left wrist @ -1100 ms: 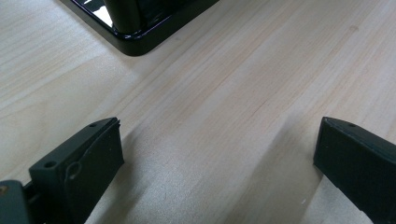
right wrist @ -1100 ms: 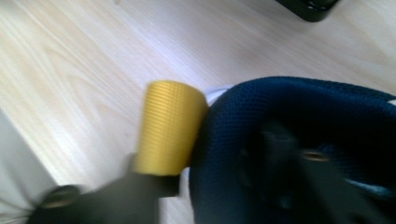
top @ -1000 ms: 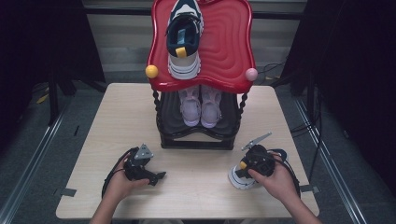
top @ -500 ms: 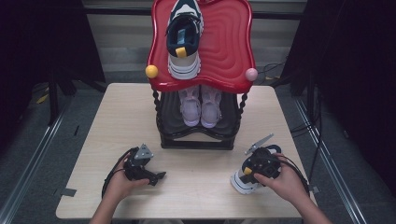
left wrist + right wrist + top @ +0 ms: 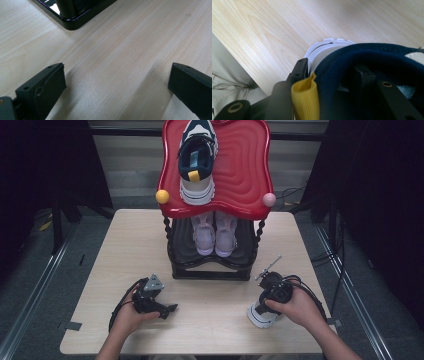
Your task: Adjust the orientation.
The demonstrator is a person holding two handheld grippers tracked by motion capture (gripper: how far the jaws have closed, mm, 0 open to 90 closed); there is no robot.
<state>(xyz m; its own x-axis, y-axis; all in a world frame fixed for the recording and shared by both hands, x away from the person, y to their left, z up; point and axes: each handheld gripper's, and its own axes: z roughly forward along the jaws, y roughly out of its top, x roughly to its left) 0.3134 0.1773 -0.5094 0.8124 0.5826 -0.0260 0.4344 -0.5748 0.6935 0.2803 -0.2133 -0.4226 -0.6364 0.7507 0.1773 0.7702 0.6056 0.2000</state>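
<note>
Right tongs (image 5: 329, 75) pinch the heel of a navy-and-white sneaker (image 5: 260, 314).
The sneaker stands on the pale wooden tabletop (image 5: 210, 320); left tongs (image 5: 117, 90), spread, empty, rest near the black shoe-rack base (image 5: 75, 15).

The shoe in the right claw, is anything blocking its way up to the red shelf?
Nothing visible blocks it. The navy shoe sits in the right claw on the table; the red shelf has bare space beside its matching shoe.

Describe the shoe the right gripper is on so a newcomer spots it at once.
Start at the two-tier shoe rack mid-table, then go to the bare tabletop at its front right. The navy-and-white sneaker lies there, heel collar between the right gripper fingers; unlike its match on the red shelf, it sits off the rack.
</note>
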